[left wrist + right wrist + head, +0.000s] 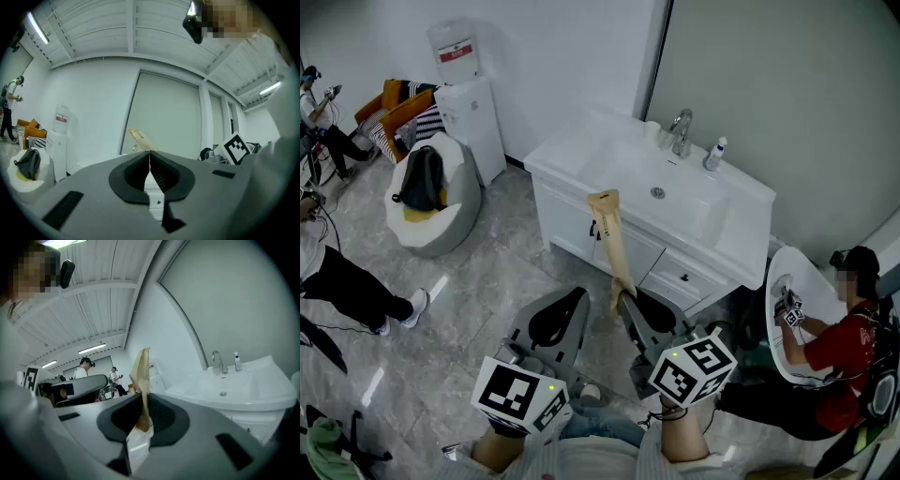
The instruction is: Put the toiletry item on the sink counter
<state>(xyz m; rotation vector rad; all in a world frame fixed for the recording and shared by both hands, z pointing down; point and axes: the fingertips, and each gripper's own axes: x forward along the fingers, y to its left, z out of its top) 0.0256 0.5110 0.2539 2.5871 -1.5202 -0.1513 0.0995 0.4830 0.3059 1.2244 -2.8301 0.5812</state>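
The toiletry item is a flat beige tube [611, 239]. My right gripper [622, 295] is shut on its lower end, and it stands up in front of the white cabinet doors. In the right gripper view the tube [141, 376] rises from between the closed jaws of that gripper [143, 414]. The white sink counter [572, 150] lies beyond it with a basin, a faucet [681, 131] and a small bottle [714, 155]. My left gripper [579, 294] hangs beside the right one, shut and empty; in its own view this gripper [149, 161] has its jaws together.
A white water dispenser [469, 112] and a beanbag chair [441, 211] with a dark backpack stand to the left. A person in red [844, 347] sits at the right of the cabinet. Another person's legs [356, 292] reach in from the left over the grey tiled floor.
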